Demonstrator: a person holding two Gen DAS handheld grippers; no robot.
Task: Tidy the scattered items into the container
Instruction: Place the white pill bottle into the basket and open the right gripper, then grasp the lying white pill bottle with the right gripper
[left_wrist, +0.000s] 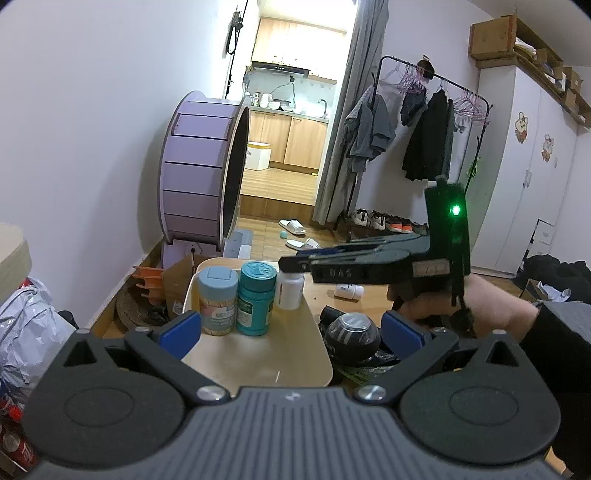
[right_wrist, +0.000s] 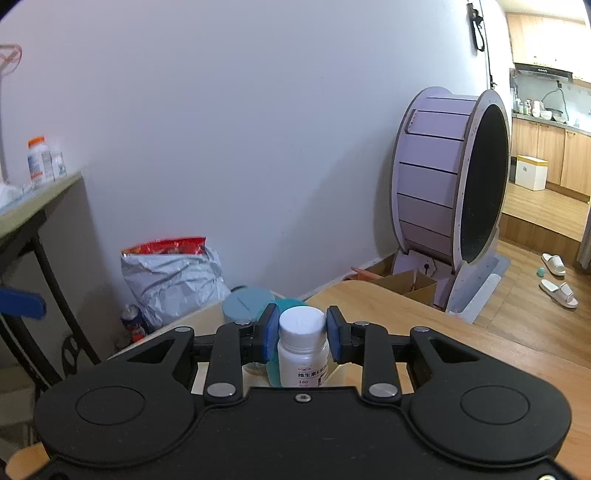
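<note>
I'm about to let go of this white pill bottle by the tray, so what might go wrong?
The right gripper pinches the white pill bottle only at its cap, so it may tip on release. It sits close beside the teal bottle and toothpick jar on the tray; opening could nudge them over.

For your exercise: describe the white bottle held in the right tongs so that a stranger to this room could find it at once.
Start at the big purple wheel against the wall, then drop to the pale tray on the wooden table in front of it. Three containers stand at the tray's far end; the white bottle is the rightmost, gripped at its cap by the right tongs. Unlike its blue-lidded and teal neighbours, it is all white.
</note>
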